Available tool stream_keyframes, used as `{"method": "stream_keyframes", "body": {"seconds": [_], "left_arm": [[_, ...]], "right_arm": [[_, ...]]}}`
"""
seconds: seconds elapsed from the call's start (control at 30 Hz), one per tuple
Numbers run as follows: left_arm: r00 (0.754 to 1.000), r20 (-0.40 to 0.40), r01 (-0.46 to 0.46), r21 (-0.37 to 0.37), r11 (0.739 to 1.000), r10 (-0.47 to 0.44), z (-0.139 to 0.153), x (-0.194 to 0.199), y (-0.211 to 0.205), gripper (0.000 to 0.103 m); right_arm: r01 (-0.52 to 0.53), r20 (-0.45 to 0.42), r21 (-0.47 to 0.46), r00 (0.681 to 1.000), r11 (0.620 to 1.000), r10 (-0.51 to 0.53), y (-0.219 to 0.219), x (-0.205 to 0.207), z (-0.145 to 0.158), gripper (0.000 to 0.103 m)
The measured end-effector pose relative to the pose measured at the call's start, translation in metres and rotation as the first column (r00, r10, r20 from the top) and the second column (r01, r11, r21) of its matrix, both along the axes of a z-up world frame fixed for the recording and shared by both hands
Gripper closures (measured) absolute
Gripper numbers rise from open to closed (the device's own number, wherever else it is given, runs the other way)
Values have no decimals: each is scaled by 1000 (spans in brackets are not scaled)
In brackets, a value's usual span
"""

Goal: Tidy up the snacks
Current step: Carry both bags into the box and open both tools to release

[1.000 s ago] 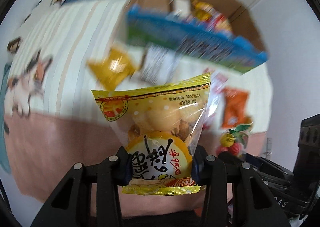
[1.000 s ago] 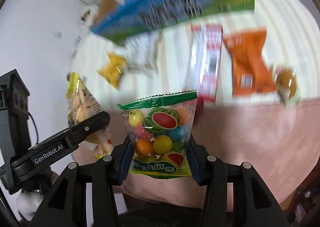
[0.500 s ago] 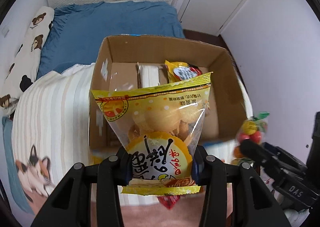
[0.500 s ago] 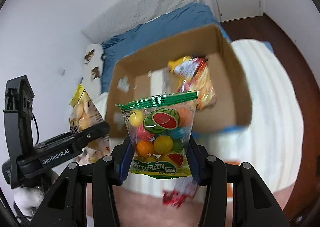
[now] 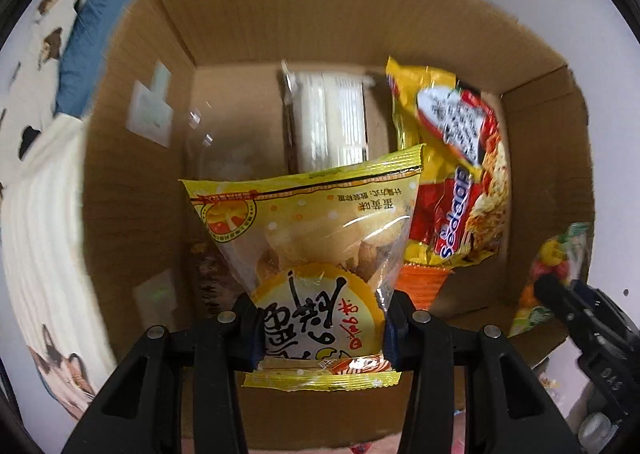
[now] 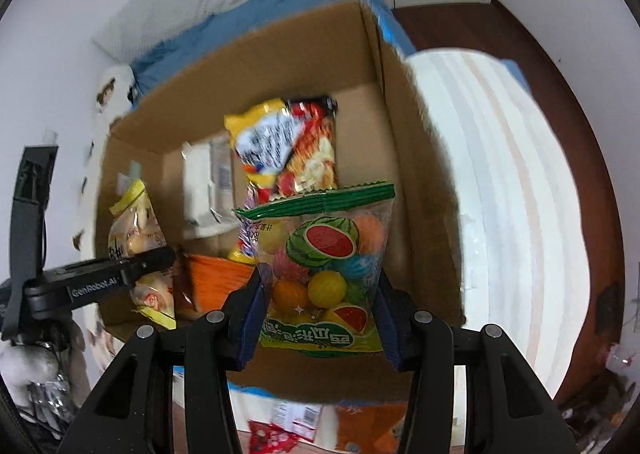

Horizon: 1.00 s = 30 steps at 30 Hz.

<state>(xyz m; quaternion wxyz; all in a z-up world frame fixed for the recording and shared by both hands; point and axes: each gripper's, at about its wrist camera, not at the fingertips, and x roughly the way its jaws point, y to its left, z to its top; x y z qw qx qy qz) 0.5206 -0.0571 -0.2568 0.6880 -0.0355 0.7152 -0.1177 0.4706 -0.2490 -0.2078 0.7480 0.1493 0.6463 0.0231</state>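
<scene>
Snack bags yellow, fruit-printed.

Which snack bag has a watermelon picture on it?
The clear bag with the green top, shut in the right hand-held gripper. The yellow bag in the left hand-held gripper shows round puffs instead.

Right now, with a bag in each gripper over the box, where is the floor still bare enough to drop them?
Bare cardboard shows on the cardboard box floor's left side, between the left wall and the white packet. The right side is crowded: the noodle packet leans over an orange packet. A thin bare strip runs along the right wall.
</scene>
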Motion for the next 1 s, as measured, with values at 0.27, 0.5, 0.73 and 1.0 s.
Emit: {"method": "stream_keyframes", "body": {"seconds": [0.27,0.5,0.73,1.0], "left_arm": [[996,-78,-46,-30,998,44,-23,-5,8,16],[999,-33,-38,-35,999,36,-5,-11,16,10],[996,82,-24,-12,1000,25,33,-37,16,11],[958,282,-55,22,998,47,81,-78,35,11]], "right_arm": [[-67,-67,-53,996,996,63,16,6,-6,1],[-72,-74,-66,995,995,67,17,7,-9,1],[-60,-33,-74,998,995,57,18,-5,-2,1],[-50,73,-118,996,992,59,25,-31,24,1]]}}
